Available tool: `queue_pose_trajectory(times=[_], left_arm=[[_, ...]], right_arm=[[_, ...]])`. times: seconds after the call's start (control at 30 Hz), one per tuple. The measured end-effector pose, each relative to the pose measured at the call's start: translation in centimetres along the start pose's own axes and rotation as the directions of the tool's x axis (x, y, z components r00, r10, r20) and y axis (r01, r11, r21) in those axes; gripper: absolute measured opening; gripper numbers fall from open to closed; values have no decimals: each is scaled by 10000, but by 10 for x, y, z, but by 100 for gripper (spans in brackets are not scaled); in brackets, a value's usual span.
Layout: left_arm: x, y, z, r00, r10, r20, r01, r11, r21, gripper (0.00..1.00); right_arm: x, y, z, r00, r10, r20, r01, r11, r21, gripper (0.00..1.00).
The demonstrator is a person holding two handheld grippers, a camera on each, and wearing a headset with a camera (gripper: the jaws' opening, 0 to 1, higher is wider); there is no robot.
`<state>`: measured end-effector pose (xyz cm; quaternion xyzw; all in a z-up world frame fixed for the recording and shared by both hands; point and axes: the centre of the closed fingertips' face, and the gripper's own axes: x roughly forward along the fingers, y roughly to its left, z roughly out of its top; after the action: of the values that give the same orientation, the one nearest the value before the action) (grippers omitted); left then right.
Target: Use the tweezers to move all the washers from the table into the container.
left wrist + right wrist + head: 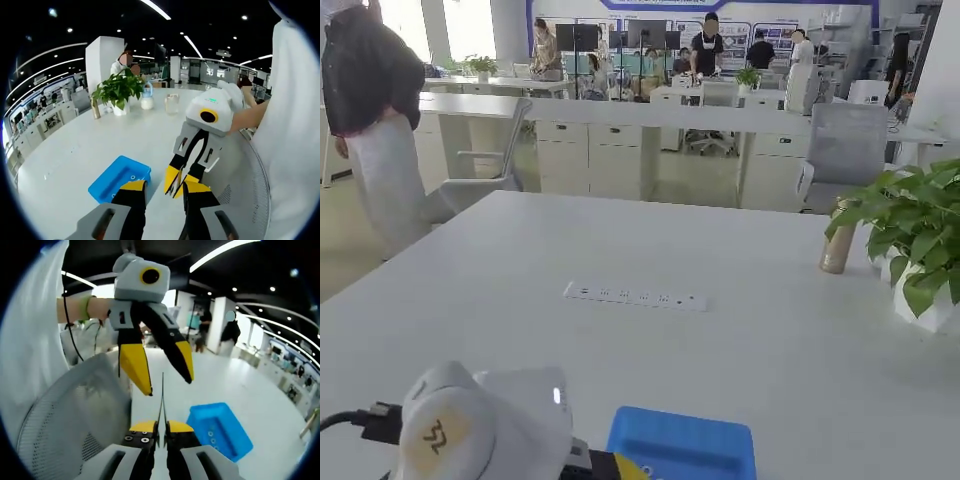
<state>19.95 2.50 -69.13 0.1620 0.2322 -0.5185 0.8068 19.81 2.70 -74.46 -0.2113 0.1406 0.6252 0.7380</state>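
Right gripper view: my right gripper (161,427), clamped on the tweezers (162,405), has the container (240,440) just rightward; left gripper (167,384) spread.

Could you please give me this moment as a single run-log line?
left tool: open, empty | right tool: shut on tweezers | blue container: on white table | washers: some inside container

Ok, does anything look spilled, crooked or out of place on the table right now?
Nothing stands out. The blue container sits flat on the white table, the washers lie inside it, and the tweezers run straight out of the right tool, shut on them. The left tool is open and holds nothing.
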Motion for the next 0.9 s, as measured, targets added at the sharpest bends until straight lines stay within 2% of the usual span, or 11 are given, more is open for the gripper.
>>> queue_pose_trajectory(times=[0.17,0.27,0.33,0.5,0.67,0.77,0.9], left_arm=[[-6,1,6,9998,3,222,-4,10000,37,27],[-9,2,13,9983,43,575,-56,9997,223,26],[-11,2,15,9977,64,672,-77,9998,192,25],[-10,-4,16,9977,-197,648,168,9988,460,25],[-8,-11,19,9963,-499,698,472,9981,403,25],[-6,-15,20,9965,-604,576,568,9965,621,21],[-4,-17,20,9948,-769,664,717,9944,781,13]], right_arm=[[-4,-2,13,9997,221,43,-218,9974,-685,3],[-4,-4,11,9997,219,-54,-223,9961,-859,3],[-5,-6,11,9997,221,-76,-227,9957,-895,3],[-6,-5,7,9992,229,-330,-265,9932,-1135,3],[-4,-3,2,9981,227,-565,-297,9915,-1265,3],[-4,-2,1,9974,272,-662,-357,9907,-1314,3],[-3,0,-1,9967,334,-743,-433,9897,-1365,3]])
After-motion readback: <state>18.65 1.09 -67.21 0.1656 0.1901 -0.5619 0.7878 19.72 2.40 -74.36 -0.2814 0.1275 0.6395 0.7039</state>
